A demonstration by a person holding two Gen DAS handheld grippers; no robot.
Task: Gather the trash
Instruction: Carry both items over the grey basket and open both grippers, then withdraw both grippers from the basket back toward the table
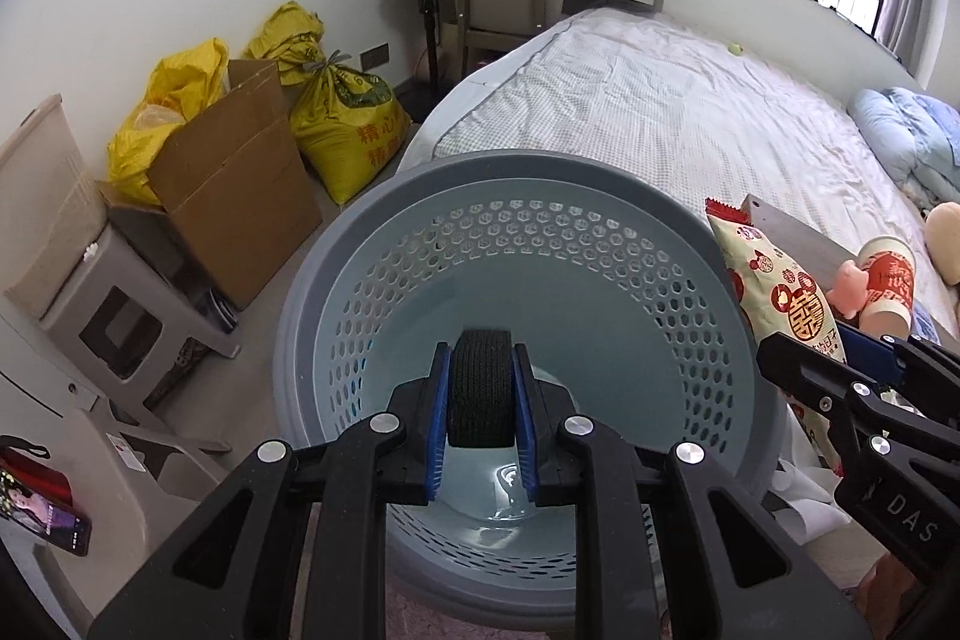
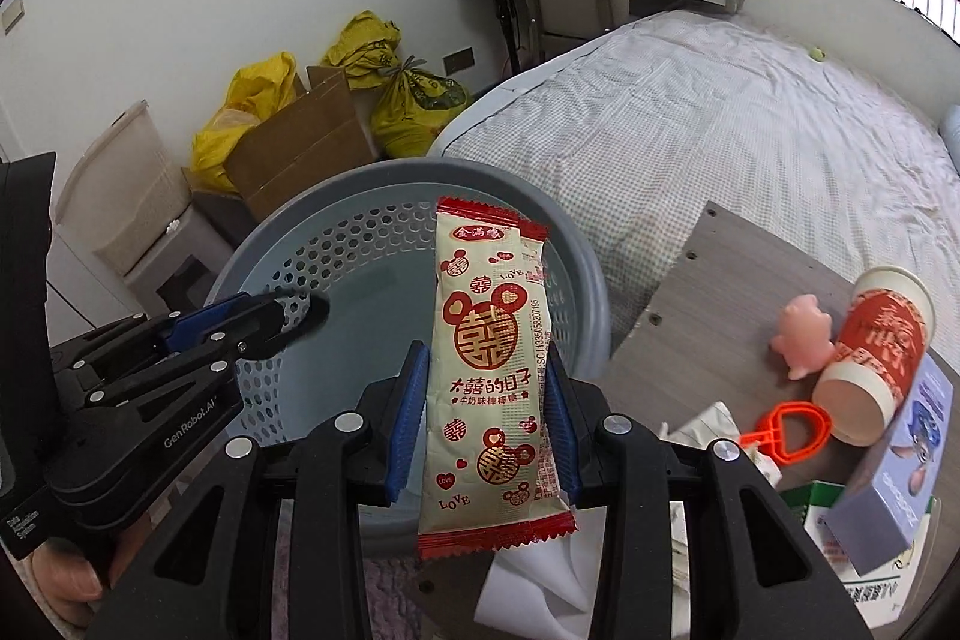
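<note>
Pinched in the right gripper (image 2: 487,388), a candy wrapper (image 2: 489,370) hangs over the basket (image 2: 414,175); at nine o'clock, the left gripper (image 1: 481,388) squeezes a black roll (image 1: 481,388), ready to drop.

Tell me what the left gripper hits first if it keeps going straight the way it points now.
Most likely the inside of the blue basket: the left gripper, shut on a black ribbed item, points into its open mouth. Whether floor or far wall comes first is unclear.
</note>
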